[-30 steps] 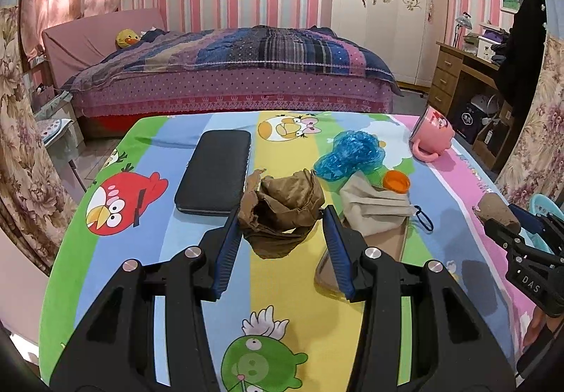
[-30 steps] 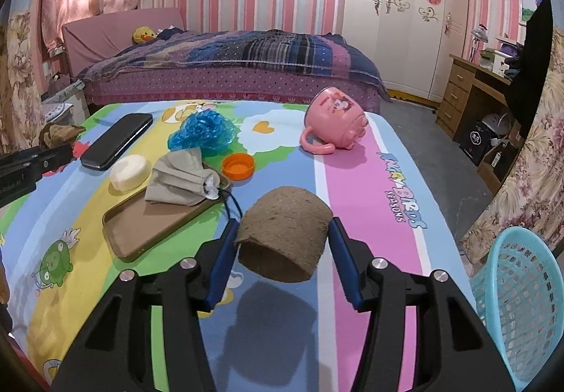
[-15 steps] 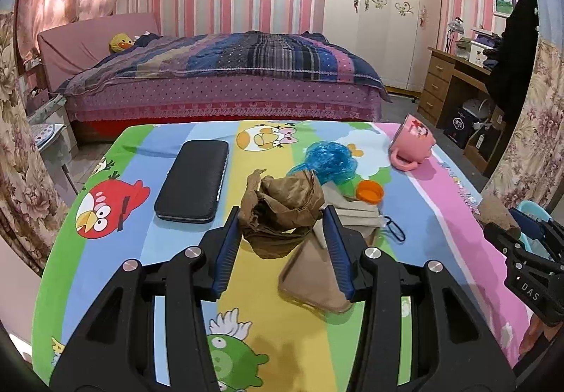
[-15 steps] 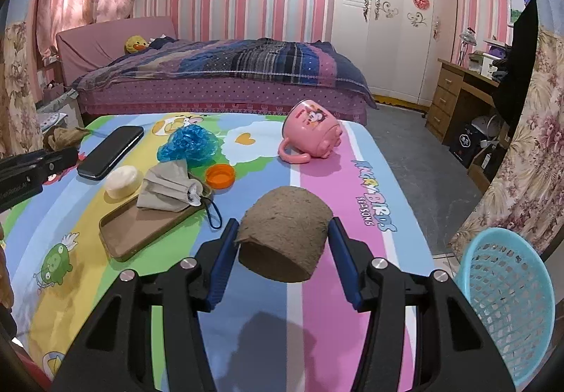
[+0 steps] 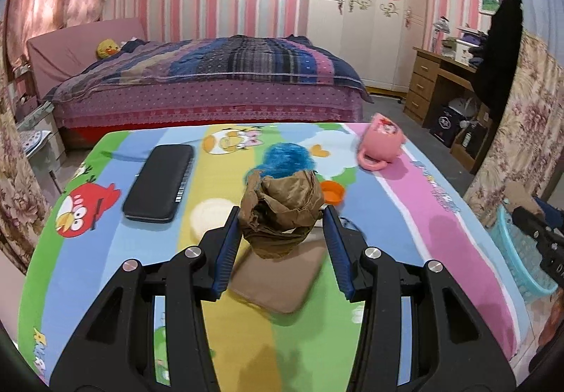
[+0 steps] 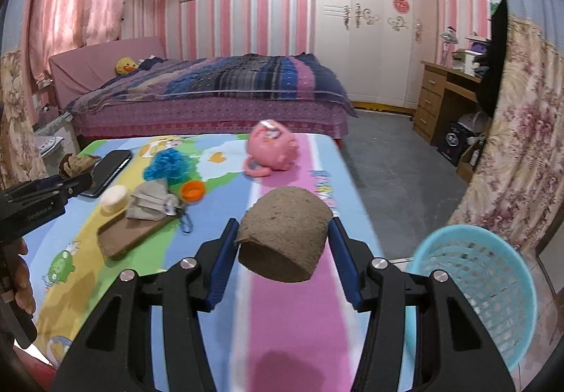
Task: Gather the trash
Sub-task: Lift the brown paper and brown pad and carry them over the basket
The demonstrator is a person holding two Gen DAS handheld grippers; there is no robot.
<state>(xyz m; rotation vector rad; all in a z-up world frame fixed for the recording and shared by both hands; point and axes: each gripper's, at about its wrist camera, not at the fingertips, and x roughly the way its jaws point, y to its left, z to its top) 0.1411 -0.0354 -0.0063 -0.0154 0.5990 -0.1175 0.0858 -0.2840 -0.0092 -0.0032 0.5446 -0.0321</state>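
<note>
My left gripper is shut on a crumpled brown paper wad and holds it above the cartoon tablecloth. My right gripper is shut on a grey-brown pulp cup piece, held above the table's pink stripe near the right edge. A light blue mesh basket stands on the floor just right of the table; it also shows in the left wrist view. The right gripper shows at the far right of the left wrist view, over the basket.
On the table lie a black case, a blue scrunched ball, an orange cap, a tipped pink mug, a white soap bar, and a brown tray with a grey pouch. A bed stands behind.
Both grippers have risen and moved right, each still holding its trash. The basket now looms larger in the right wrist view.
</note>
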